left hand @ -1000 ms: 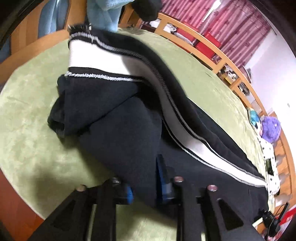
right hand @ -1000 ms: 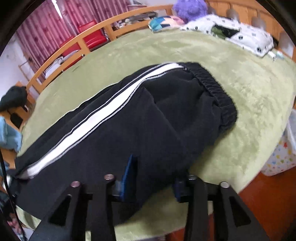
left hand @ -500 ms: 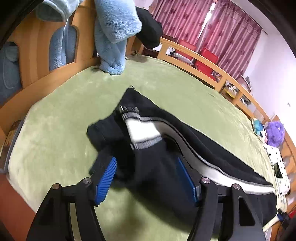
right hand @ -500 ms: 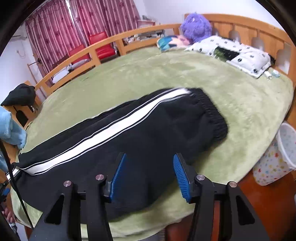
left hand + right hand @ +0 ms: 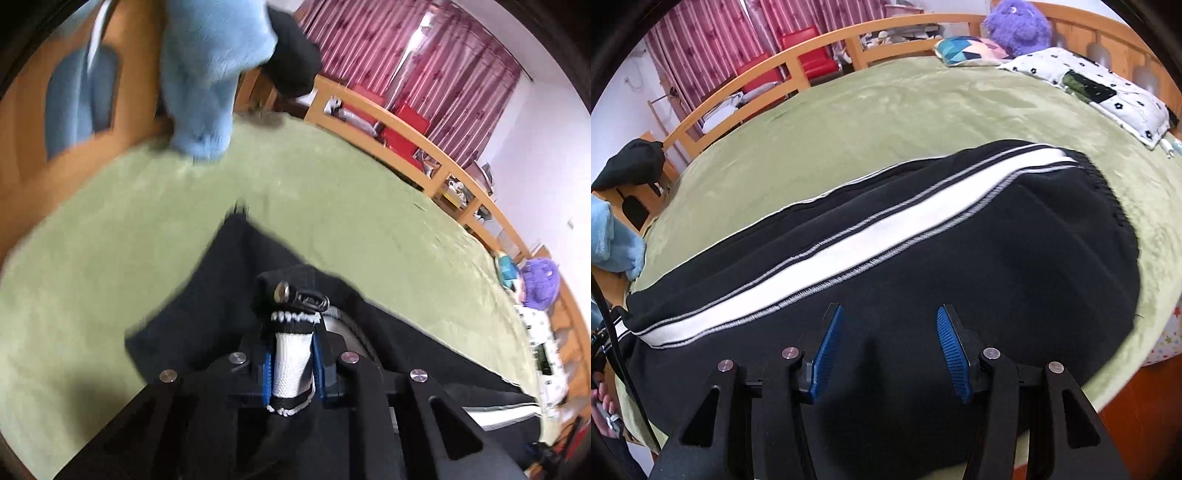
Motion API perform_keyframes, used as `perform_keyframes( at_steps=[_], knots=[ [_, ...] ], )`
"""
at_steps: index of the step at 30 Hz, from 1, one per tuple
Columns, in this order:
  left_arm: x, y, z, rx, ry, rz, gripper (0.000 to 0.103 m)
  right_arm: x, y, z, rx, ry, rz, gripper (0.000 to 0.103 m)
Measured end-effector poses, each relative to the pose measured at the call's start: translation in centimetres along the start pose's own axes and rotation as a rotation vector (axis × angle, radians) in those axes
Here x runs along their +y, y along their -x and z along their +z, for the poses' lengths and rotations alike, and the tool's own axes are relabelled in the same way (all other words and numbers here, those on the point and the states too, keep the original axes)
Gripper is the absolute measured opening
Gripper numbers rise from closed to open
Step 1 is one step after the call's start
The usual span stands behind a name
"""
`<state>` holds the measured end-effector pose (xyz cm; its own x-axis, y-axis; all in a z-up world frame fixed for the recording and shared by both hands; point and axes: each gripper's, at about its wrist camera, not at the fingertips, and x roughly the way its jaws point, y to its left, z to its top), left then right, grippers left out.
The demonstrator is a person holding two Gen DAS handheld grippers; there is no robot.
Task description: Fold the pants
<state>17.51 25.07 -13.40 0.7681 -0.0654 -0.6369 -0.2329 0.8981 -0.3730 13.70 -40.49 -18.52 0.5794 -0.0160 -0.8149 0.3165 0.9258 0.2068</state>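
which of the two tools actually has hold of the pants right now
The left tool: its blue pads are shut on the white-striped cuff end of the pants. The right tool is spread open above the black fabric, gripping nothing.

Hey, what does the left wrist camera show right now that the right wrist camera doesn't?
Only the left wrist view shows the left claw shut on the white-striped hem end of the black track pants, with a metal zipper pull just beyond it.

Only the right wrist view shows the right claw open above the pants, the elastic waistband and the white floral pillow.

Both show the green plush blanket, the purple plush toy and the light blue fleece garment.
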Motion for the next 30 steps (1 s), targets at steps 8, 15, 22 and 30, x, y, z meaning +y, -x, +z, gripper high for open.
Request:
perform_keyframes(
  at_steps=[8, 15, 22, 30],
  knots=[
    [-1.4, -2.1, 7.9, -0.035, -0.036, -0.066, 0.036, 2.7, -1.9, 1.3, 0.005, -0.01, 0.045, 0.052],
    [2.6, -0.5, 7.7, -0.073, -0.027, 0.077, 0.081, 5.5, -3.4, 0.2, 0.046, 0.045, 0.042, 0.052],
    [8.0, -2.0, 2.1, 0.098, -0.017, 0.134, 0.082, 8.6, -4.4, -0.4, 0.081, 0.101, 0.047, 0.052],
    [8.6, -7.8, -2.4, 0.201, -0.034, 0.158, 0.082, 9.4, -4.7, -0.9, 0.105, 0.114, 0.021, 0.052]
  ],
)
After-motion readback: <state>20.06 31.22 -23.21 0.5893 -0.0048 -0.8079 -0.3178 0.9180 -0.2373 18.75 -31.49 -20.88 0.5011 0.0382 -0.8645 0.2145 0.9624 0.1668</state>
